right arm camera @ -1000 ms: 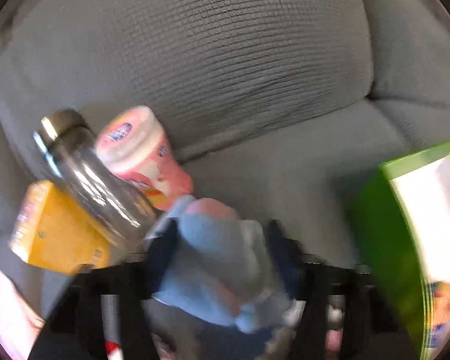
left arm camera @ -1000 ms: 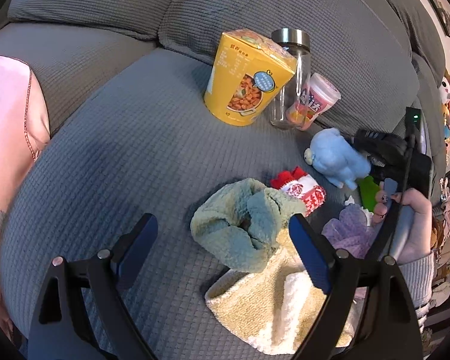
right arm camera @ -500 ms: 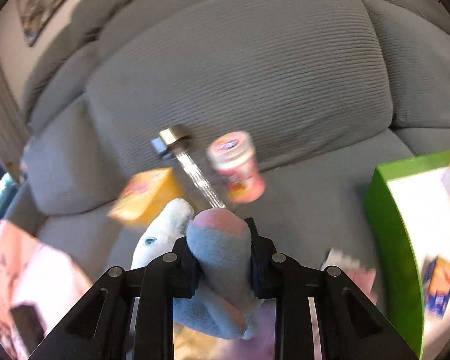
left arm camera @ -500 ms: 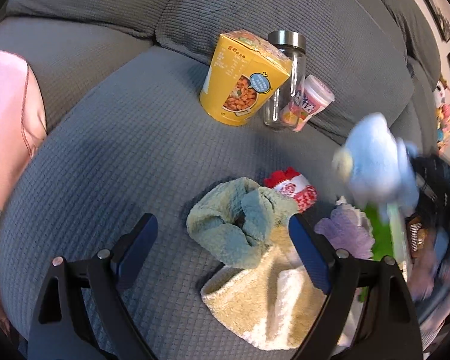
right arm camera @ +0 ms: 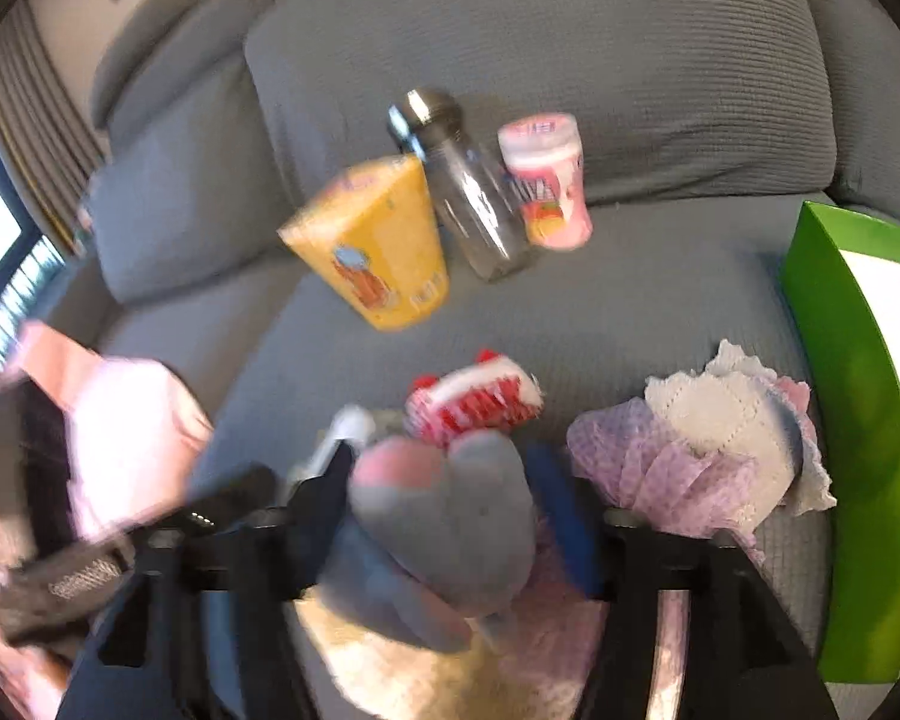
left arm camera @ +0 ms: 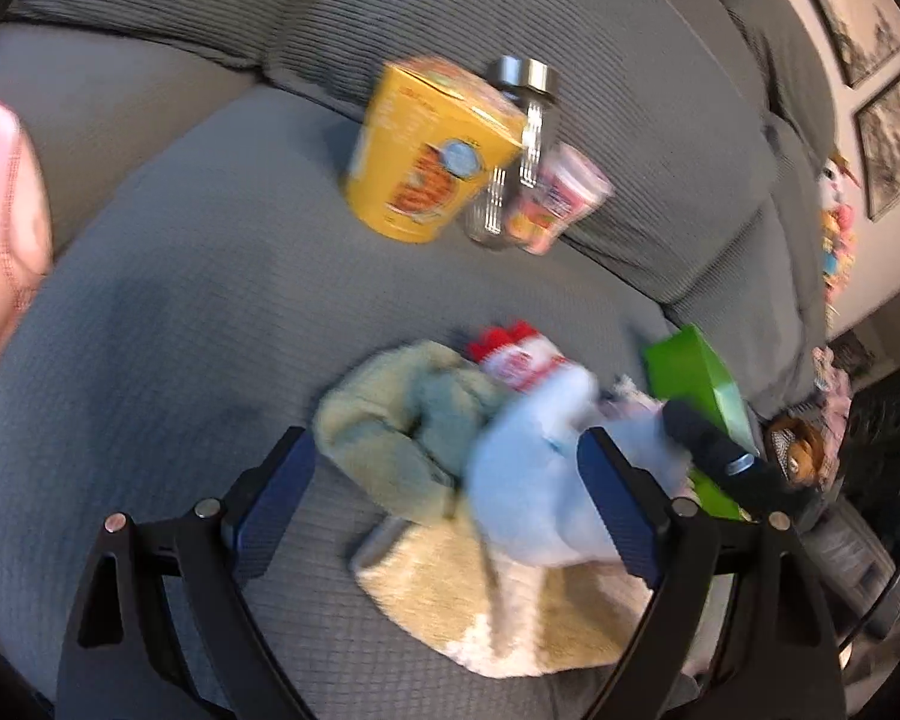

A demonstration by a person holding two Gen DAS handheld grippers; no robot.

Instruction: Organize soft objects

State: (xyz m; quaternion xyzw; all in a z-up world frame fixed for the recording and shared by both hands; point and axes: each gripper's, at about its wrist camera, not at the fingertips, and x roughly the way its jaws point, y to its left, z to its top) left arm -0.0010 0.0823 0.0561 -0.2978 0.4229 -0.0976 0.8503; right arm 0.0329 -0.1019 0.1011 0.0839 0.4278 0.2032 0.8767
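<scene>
Pale blue plush — the soft toy [right arm camera: 444, 516] sits between the fingers of the right gripper [right arm camera: 450, 510], whose jaws have just been opening, so the toy looks released onto the pile of towels just below. To finish this drop well, lift straight back so no finger snags the plush. The left gripper [left arm camera: 444, 504] hangs spread and empty over the green towel [left arm camera: 390, 420] and cream towel [left arm camera: 498, 594]. Ahead lie a red-and-white sock [right arm camera: 474, 399] and, to the right, lilac cloths [right arm camera: 690, 456] — beyond them a green box [right arm camera: 846, 420]. The yellow cup [right arm camera: 372, 252], glass jar [right arm camera: 462, 192] and pink tub [right arm camera: 546, 180] stand well ahead, out of the way.
</scene>
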